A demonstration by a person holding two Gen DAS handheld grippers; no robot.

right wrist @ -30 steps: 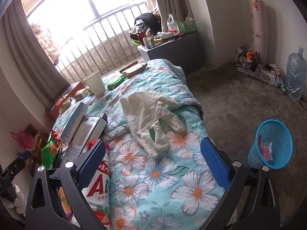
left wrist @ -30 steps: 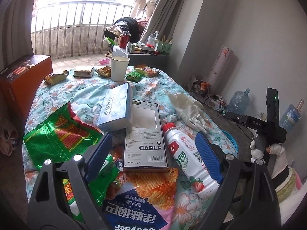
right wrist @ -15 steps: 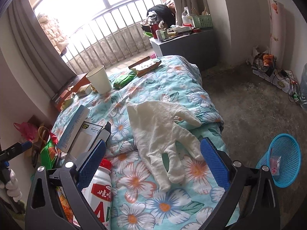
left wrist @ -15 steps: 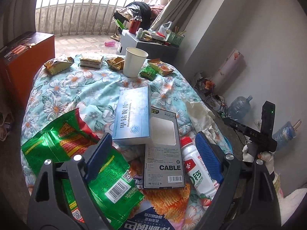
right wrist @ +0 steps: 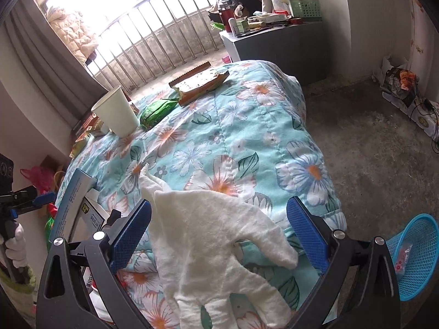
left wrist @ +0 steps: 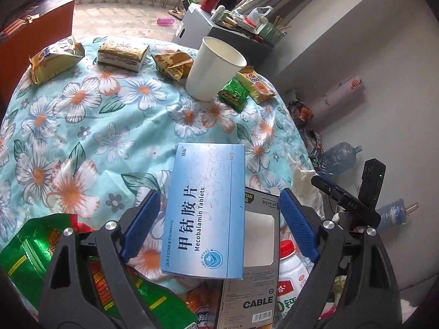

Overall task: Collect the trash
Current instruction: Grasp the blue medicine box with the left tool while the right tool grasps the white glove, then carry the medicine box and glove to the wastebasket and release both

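Left wrist view: left gripper (left wrist: 219,227) jaws spread wide, pinching nothing. Between them lies a blue tablet box (left wrist: 205,213), overlapping a grey cable box (left wrist: 255,279) on its right. A white drink bottle (left wrist: 290,277) with red cap lies right of that. Green snack wrapper (left wrist: 27,252) at near left. All rest on a floral quilt (left wrist: 90,126). Far side: upright paper cup (left wrist: 214,68), small green packet (left wrist: 234,93) touching its base, more snack wrappers in a row to the left.

Right wrist view: right gripper (right wrist: 219,235) jaws likewise spread, empty. A white glove (right wrist: 216,246) lies flat on the quilt between them, fingers toward the camera. Blue mesh basket (right wrist: 414,257) stands on the floor at near right, a small scrap inside.
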